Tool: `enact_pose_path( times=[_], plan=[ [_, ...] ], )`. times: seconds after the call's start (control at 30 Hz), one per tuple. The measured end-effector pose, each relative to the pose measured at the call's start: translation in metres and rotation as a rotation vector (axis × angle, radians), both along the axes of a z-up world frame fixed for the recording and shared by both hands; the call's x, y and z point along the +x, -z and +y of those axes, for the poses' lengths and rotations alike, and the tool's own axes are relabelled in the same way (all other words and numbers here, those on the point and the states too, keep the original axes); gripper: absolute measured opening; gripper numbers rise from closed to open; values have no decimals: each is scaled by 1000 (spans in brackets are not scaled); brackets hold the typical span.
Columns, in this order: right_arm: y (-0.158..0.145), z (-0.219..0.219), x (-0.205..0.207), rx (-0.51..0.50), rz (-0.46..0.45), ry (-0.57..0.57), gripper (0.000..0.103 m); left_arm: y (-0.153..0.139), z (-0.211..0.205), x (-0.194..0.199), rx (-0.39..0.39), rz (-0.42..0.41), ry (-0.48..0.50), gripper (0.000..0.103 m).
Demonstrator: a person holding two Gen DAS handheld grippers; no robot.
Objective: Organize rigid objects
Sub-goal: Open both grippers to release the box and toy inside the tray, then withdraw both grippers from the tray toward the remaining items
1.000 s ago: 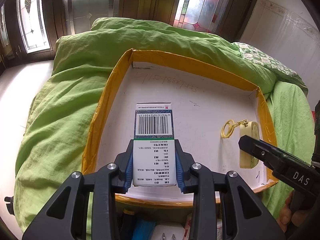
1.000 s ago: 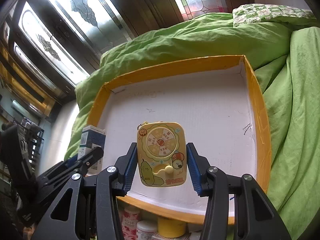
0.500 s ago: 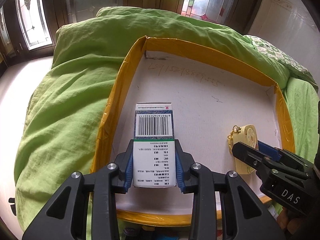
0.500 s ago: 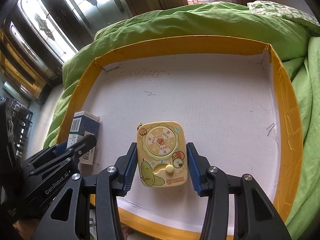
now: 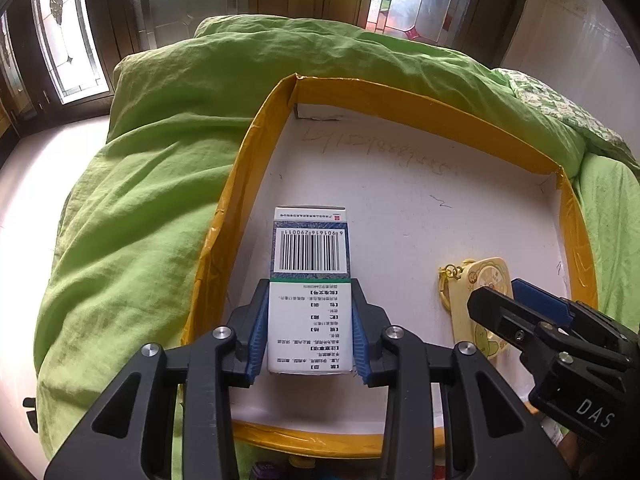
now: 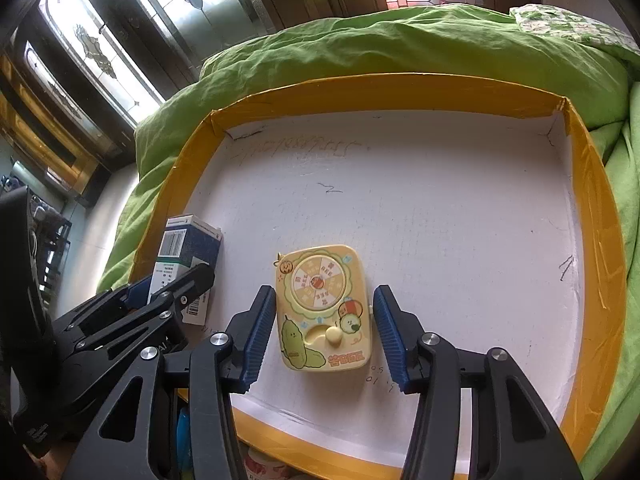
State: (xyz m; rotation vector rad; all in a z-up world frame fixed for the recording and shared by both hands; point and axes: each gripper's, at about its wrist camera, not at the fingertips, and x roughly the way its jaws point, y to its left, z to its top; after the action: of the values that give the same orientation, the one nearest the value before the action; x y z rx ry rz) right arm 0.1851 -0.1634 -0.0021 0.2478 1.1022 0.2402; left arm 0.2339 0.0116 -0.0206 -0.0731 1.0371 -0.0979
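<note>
A white and blue medicine box (image 5: 310, 248) with a barcode lies on the floor of a white tray with a yellow rim (image 5: 256, 168), close to its left wall. My left gripper (image 5: 309, 284) straddles the box's near end. Its jaws are opening and the pads stand just off the box's sides. A yellow cartoon spinner toy (image 6: 324, 312) with a key ring lies flat on the tray (image 6: 600, 216) floor. My right gripper (image 6: 324, 292) is around it, jaws opening, with a gap on each side. The box (image 6: 180, 244) and the left gripper (image 6: 200, 276) show at the left.
The tray rests on a rumpled green duvet (image 5: 140, 220) with a patterned pillow (image 5: 560, 108) at the back right. Stained-glass windows (image 5: 192, 8) stand behind. Small jars and bottles (image 6: 260, 464) sit below the tray's near edge. The right gripper (image 5: 500, 308) is beside the toy (image 5: 486, 280).
Both grippers came forward and down over the tray, then stopped. Their jaws have since spread a little, and the box and the toy now lie loose on the tray floor.
</note>
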Motion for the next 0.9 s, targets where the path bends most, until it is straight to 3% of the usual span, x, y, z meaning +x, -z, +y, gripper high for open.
enact_pose_path(
  times=[0.07,0.13,0.37,0.6,0.7,0.9],
  plan=[
    [-7,-3,-1,6,-16,16,56,-5,1,-2,-5,-5,-10,45],
    [-16,-7,-4,14,-34,28,57,-13,2,-8,-7,-26,-18,56],
    [-43,-23,-30,48,-78,58,69,-43,-1,-45,33,-95,-12,76],
    [-55,-35,-60,79,-95,63,81,-63,-14,-80,80,-129,30,77],
    [-59,-38,-73,75,-106,58,91,-69,-15,-95,79,-133,33,77],
    [-65,-53,-106,103,-93,48,97,-63,8,-157,97,-175,-5,82]
  ],
)
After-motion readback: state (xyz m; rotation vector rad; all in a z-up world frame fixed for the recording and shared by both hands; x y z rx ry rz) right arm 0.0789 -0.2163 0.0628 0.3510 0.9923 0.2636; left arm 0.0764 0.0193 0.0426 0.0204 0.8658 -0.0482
